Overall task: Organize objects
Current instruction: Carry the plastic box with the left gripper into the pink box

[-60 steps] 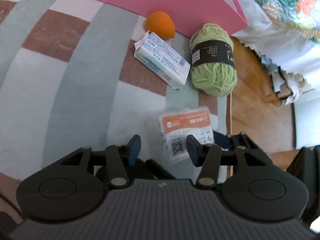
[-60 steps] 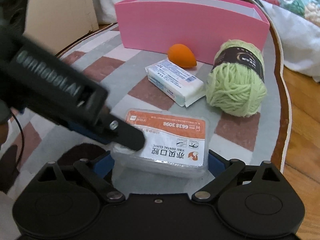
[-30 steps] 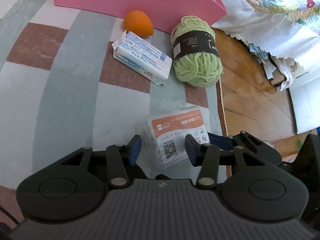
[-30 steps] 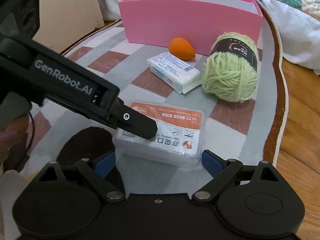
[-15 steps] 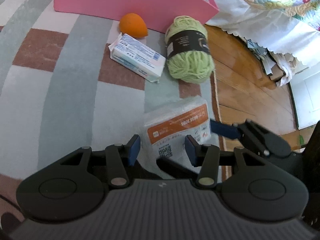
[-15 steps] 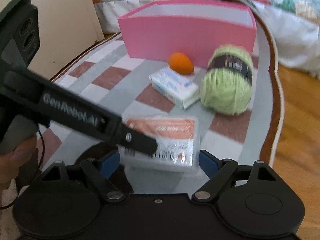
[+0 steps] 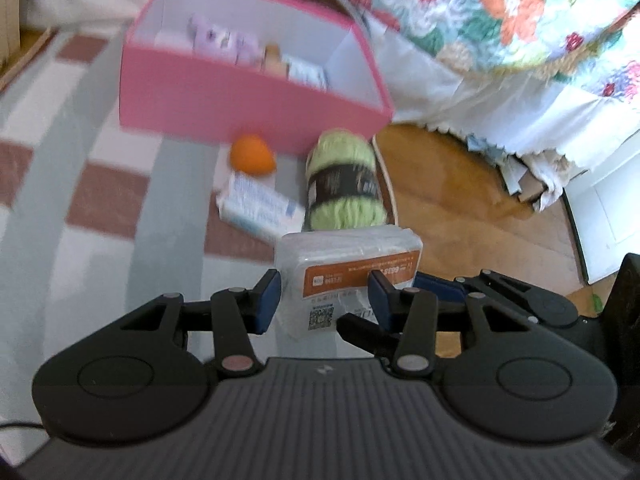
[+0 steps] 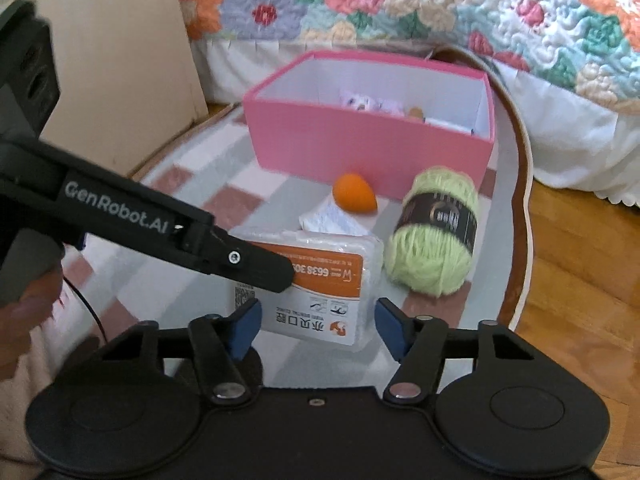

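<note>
Sorting is partly done in the left wrist view: the pink box (image 7: 224,96) on the striped rug (image 7: 80,208) already holds several small items, blurred, while an orange sponge (image 7: 252,157), a white wrapped packet (image 7: 260,210) and a ball of green yarn (image 7: 342,184) wait just in front of it. The clear floss-pick pack (image 7: 352,272), with its orange label, is raised off the rug. The left tool (image 7: 324,296) is narrowed onto it, one blue pad at each side, pitched downward toward the rug and box. A finger of the other tool reaches in at the pack's right edge.

Seen from the right wrist, the pack (image 8: 320,280) sits between the fingers of the right tool (image 8: 316,326), whose jaws are closing; small gaps show beside both pads, so it does not yet appear to grip. The left tool's arm (image 8: 160,232) crosses from the left, a hand (image 8: 28,292) behind it, its tip over the label. The box (image 8: 368,140) lies ahead, beside a quilted bed (image 8: 440,8); four items apparently remain to go in.
</note>
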`<state>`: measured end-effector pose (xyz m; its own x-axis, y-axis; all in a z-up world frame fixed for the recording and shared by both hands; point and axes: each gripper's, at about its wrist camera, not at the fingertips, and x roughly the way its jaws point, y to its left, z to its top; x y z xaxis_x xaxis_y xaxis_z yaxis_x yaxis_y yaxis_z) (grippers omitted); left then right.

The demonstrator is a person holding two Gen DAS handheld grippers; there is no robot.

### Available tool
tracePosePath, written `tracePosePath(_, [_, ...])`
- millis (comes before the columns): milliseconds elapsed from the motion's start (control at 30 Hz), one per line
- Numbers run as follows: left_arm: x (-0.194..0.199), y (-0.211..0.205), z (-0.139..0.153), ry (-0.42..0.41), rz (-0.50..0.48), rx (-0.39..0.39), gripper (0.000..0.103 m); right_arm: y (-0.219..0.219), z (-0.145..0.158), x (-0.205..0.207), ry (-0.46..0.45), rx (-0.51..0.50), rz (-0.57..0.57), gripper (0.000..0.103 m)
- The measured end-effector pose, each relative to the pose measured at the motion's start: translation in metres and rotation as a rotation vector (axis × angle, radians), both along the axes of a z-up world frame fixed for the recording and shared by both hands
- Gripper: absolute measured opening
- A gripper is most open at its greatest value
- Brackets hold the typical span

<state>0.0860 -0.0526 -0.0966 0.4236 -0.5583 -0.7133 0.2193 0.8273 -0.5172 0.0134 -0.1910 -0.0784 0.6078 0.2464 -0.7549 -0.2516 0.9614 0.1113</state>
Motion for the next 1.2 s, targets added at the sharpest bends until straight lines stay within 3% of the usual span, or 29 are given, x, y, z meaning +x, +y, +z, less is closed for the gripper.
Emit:
tracePosePath(200, [0.02,0.01,0.048,-0.075,0.008,0.012,0.046,0.0,0.042,0.018,-0.053,0.032,-0.001,0.062])
tracePosePath(367, [0.051,0.014,0.082,-0.127,0.019,0.026,0.047,0.003,0.079,0.052,-0.114,0.0,0.033,0.059])
tracePosePath(567, [0.112,0.01,0.097,-0.133,0.037,0.059,0.047,0.003,0.103,0.106,-0.152,0.002,0.076,0.058])
tracePosePath(700, [0.159,-0.001,0.084,-0.098,0.062,0.112,0.047,0.003,0.095,0.158,-0.101,0.025,0.076,0.058])
tracePosePath(900, [0.226,-0.009,0.043,0.027,0.088,0.146,0.047,-0.015,0.056,0.24,0.048,0.113,0.029,0.058])
tracePosePath(1200, [0.27,-0.019,-0.016,0.153,0.094,0.234,0.047,-0.022,-0.013,0.291,0.225,0.2,-0.04,0.057])
